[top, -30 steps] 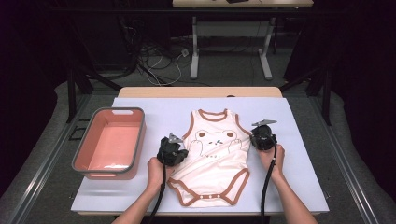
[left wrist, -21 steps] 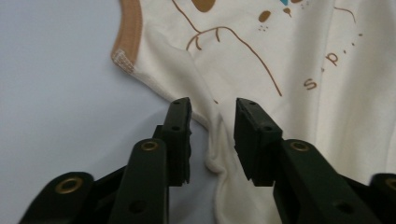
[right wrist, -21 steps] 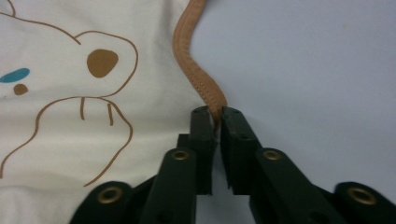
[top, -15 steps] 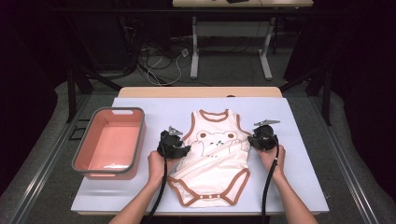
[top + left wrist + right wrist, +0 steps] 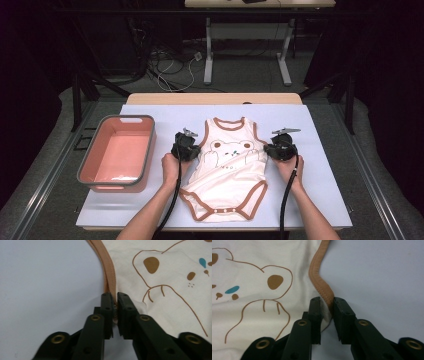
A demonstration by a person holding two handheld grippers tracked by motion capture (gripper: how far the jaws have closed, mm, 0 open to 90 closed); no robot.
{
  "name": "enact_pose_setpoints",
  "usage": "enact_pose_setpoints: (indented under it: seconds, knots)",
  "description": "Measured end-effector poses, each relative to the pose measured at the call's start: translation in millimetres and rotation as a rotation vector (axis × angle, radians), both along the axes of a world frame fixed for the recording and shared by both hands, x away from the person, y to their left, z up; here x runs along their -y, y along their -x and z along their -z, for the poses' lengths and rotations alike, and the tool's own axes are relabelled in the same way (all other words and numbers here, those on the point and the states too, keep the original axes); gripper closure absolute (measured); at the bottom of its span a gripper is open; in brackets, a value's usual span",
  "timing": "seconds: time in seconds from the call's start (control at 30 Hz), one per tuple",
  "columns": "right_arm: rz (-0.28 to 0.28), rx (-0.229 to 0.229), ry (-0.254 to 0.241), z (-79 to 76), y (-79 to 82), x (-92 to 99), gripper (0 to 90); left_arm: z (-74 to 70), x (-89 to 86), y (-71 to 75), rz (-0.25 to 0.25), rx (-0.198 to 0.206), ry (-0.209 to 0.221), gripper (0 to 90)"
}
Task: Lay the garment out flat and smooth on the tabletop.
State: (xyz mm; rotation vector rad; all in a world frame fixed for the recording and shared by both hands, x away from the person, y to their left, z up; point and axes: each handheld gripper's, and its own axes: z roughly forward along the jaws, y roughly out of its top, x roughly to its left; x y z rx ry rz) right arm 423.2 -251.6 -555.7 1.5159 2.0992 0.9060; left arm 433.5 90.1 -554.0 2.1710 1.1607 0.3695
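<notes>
A cream baby bodysuit (image 5: pixel 227 175) with brown trim and a bear print lies flat on the white table (image 5: pixel 310 200), neck to the far side. My left gripper (image 5: pixel 189 149) is at the left armhole. In the left gripper view its jaws have just closed, and the left gripper (image 5: pixel 115 296) is shut on the brown trim (image 5: pixel 110 277). My right gripper (image 5: pixel 279 149) is at the right armhole. Its jaws have just been closing, and the right gripper (image 5: pixel 327 300) pinches the trim (image 5: pixel 319 282) and a bit of cream cloth.
A pink bin (image 5: pixel 120 119) with a grey rim stands on the table's left side, with nothing inside it. Beyond the far edge are a second table's legs (image 5: pixel 209 55) and loose cables (image 5: pixel 170 65) on the floor.
My left gripper has moved a little toward the far side along the bodysuit's left edge. The right gripper has stayed at the right armhole.
</notes>
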Motion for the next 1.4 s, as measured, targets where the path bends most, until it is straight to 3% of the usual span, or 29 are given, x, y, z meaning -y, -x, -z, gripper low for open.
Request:
enact_pose_setpoints:
  seconds: [0.2,0.5,0.83,0.97,1.03,1.17,1.4]
  knots:
    - [-0.028,0.015,0.009,-0.5,-1.3,-5.8,87.4,-0.6,-5.4,-2.1,-0.051,0.022,-0.032,86.9]
    - [-0.041,0.055,0.022,0.1,-6.4,-22.0,88.1,-2.8,-19.2,-11.8,-0.114,0.043,-0.062,86.5]
    - [-0.042,0.063,0.031,0.1,-6.4,-22.5,87.8,-1.9,-20.7,-19.3,-0.146,0.063,-0.1,85.0]
    - [-0.042,0.056,0.023,-1.3,-5.6,-20.9,79.9,-3.1,-20.5,-15.5,-0.168,0.057,-0.103,73.8]
    - [-0.048,0.045,0.016,-3.9,-3.6,-20.3,70.9,-5.8,-20.9,-10.5,-0.17,0.055,-0.104,58.7]
    - [-0.073,0.028,-0.005,-10.6,3.0,-16.9,61.1,-8.3,-19.4,5.2,-0.135,0.047,-0.087,47.3]
    - [-0.13,0.001,-0.018,-18.8,21.2,-18.2,52.2,-6.9,-19.5,37.7,-0.057,0.026,-0.033,36.3]
